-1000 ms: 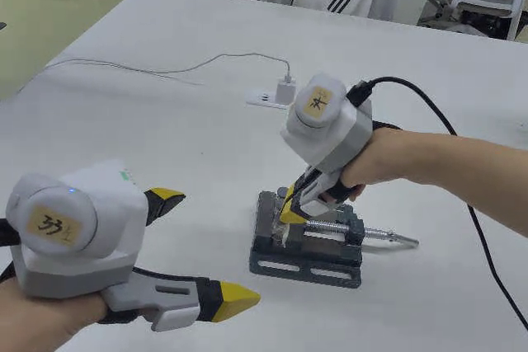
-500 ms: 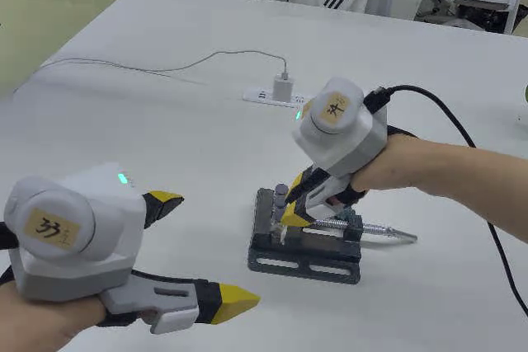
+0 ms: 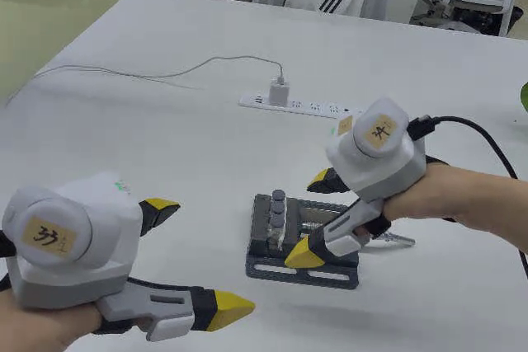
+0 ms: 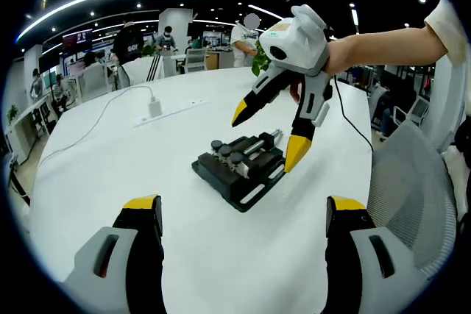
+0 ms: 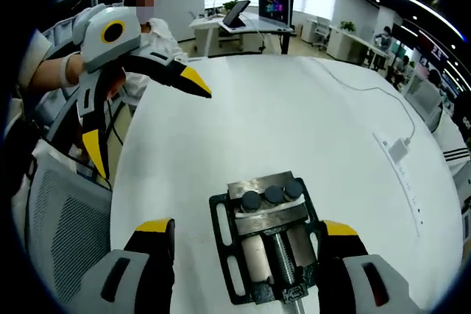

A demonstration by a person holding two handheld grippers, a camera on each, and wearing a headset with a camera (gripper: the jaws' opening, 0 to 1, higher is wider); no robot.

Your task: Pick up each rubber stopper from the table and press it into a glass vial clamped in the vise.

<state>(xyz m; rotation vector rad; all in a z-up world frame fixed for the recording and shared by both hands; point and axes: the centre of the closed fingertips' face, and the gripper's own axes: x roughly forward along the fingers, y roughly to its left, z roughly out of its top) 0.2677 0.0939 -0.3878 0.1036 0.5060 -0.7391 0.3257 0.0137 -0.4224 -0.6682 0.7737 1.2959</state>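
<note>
Three stoppered vials [image 5: 273, 195] are clamped in vise [image 3: 272, 268] on counter [image 3: 165, 121]. Right gripper [image 3: 310, 218] is held just above vise, jaws apart. Left gripper [image 3: 198, 255] jaws are apart, empty.

Vise [image 3: 285, 268] on the table [image 3: 165, 138], three vials [image 3: 278, 210] clamped in it, power strip [image 3: 313, 109] behind

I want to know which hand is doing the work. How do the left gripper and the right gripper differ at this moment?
The right gripper hovers close over the vise; the left gripper is off to one side over the table, apart from the vise. The right gripper tilts steeply downward; the left gripper lies nearly level. Both are open and hold nothing, and both have white bodies with yellow-tipped jaws.
</note>
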